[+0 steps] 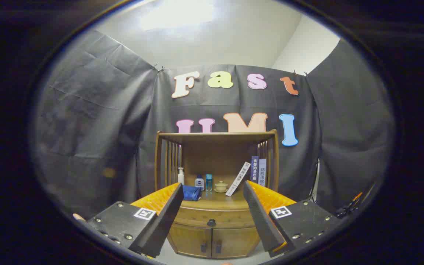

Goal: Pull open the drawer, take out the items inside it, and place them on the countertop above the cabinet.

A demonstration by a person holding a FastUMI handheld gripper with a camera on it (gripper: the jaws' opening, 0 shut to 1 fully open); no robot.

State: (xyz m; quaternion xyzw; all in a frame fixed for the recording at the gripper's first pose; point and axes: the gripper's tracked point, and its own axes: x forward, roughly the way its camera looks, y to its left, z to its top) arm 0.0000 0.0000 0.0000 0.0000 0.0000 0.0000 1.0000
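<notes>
**Ana:** Gripper view is showing the tongs (212, 206) spread wide at the bottom centre of the frame, pinching nothing, with the wooden cabinet (214, 235) sitting well beyond the tips.

**Ben:** And the drawer?

**Ana:** The drawer (212, 218) is lying shut in the gap between the two fingers, low in the frame, a small dark knob (211, 223) showing at its middle. Two little doors (212, 242) are sitting right under it.

**Ben:** So the pull is not yet begun. How should it go?

**Ana:** I'd say: keep the knob centred between the fingers while closing in, stay level with it, and only squeeze once the knob is sitting between the pads. Then draw straight back, so the drawer isn't jamming sideways.

**Ben:** What's occupying the counter above?

**Ana:** The counter (230, 202) is already carrying things, just above the drawer: a blue cloth (191, 193) at centre-left, a white pump bottle (180, 176), a small jar (199, 182), a clear blue bottle (208, 182), a lidded cup (221, 186), a leaning book (237, 179) and two upright books (258, 171) at the right.

**Ben:** So free room looks to be in front, near the middle.
</notes>
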